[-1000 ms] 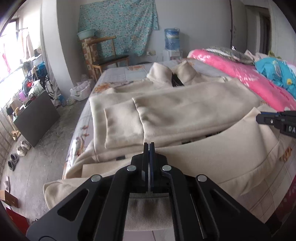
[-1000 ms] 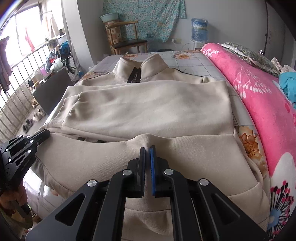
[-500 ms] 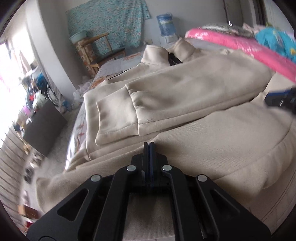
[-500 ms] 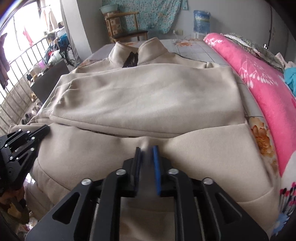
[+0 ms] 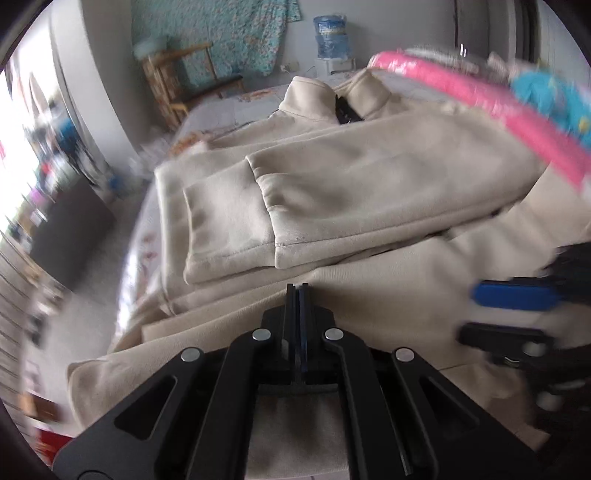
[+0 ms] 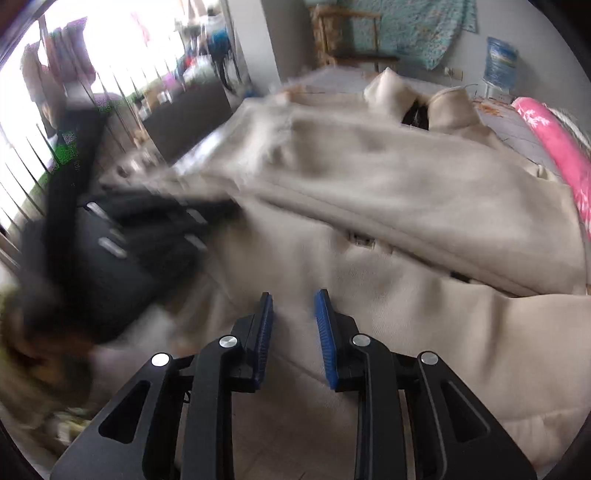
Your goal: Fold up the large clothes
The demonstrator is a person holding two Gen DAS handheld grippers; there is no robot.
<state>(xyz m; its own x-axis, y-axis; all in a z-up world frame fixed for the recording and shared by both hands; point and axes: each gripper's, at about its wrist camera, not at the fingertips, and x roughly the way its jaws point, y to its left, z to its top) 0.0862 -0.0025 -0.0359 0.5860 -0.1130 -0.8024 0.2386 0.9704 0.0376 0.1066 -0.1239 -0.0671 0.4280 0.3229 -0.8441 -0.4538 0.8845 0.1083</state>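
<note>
A large beige jacket (image 5: 369, 177) lies spread on the bed with its collar at the far end and a sleeve folded across its chest. Its lower part is folded up toward the middle. My left gripper (image 5: 298, 291) is shut on the jacket's hem, which bunches under its arms. In the right wrist view the jacket (image 6: 406, 184) fills the frame. My right gripper (image 6: 293, 314) is opening, its blue pads apart above the cloth and pinching nothing. It also shows blurred at the right of the left wrist view, as the right gripper (image 5: 509, 314). The left gripper (image 6: 147, 229) is a dark blur close on the left.
A pink blanket (image 5: 517, 122) runs along the bed's right side, with blue cloth beyond it. A wooden chair (image 5: 192, 85) and a water bottle (image 5: 330, 35) stand at the far wall. The bed's left edge drops to the floor by a dark cabinet (image 5: 70, 236).
My right gripper has opened, let go of the jacket fold and swung left toward the left gripper. The left gripper has sunk a little, still shut on the hem.
</note>
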